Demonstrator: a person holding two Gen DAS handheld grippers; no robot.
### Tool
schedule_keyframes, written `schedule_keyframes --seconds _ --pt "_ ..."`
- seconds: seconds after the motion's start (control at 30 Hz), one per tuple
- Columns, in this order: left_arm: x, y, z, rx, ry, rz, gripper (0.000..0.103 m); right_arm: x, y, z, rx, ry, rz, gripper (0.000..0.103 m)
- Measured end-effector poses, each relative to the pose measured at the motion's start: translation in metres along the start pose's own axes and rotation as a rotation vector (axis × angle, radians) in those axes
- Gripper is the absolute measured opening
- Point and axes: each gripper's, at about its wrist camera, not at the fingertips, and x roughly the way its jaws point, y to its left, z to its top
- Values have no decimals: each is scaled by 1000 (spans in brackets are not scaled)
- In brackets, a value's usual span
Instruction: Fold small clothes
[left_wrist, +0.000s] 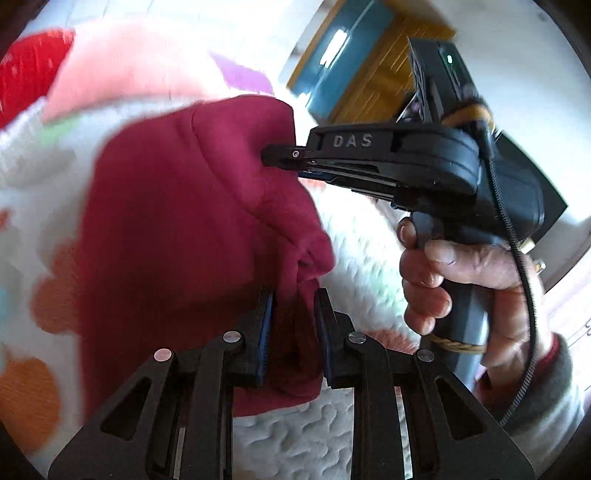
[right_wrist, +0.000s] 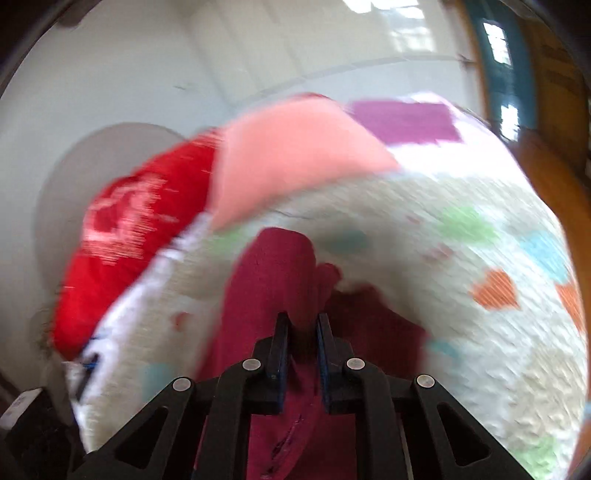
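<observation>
left wrist view: left gripper (left_wrist: 293, 325) is clamped on a fold of the maroon garment (left_wrist: 192, 229), lifted over the white quilt (left_wrist: 295, 439) with coloured patches. right gripper (left_wrist: 284, 157) pinches the garment's upper edge; its own view confirms cloth between both pads, blurred.

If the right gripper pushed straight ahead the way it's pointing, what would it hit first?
The right gripper is already clamped on the maroon garment, so more of that cloth comes first; behind it likely the patterned white blanket, though blur hides depth.
</observation>
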Motion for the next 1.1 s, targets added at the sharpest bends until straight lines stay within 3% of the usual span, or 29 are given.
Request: schedule_keyframes --seconds 0.03,0.1,0.2,0.27,0.33,0.4,0.43,0.5,0.6,0.63,0.67,0.77,0.87,0.97,1.1 --pt "11 -3 -2 7 36 2 21 11 -15 -7 25 41 -19 13" --pt "6 -13 -6 44 30 36 22 26 -36 -20 85 84 -63 13" --pt "-17 -23 -4 88 30 32 41 19 -57 -28 141 76 -41 16" --pt "-41 -24 -4 103 -10 47 51 4 -59 -33 146 53 -19 21" --pt "-64 -20 -9 121 -81 110 62 -17 -54 -41 131 34 28 35" --pt "-75 -10 -11 114 -132 193 62 -34 -49 -53 127 14 72 62" --pt "-76 -1 -12 99 -135 222 62 -38 -46 -59 128 10 85 63" --pt "-70 15 -12 34 -117 271 62 -43 -38 -69 124 14 109 63" --pt "-59 31 -22 -45 -74 265 62 -29 -32 -78 129 56 147 61" --pt "-52 42 -28 -68 -42 262 62 -22 -30 -81 132 75 152 54" --pt "-45 41 -31 -77 -30 259 62 -15 -26 -83 122 90 164 29" --pt "-49 36 -38 -41 -50 263 62 -20 -18 -88 52 56 119 14" --pt "-39 38 -38 -12 -41 275 62 -34 -18 -90 12 14 82 13" --pt "-29 38 -39 16 -31 323 62 -16 -15 -93 -72 47 -61 13" --pt "-38 38 -39 6 -36 329 62 -19 -18 -96 -38 51 -44 14"
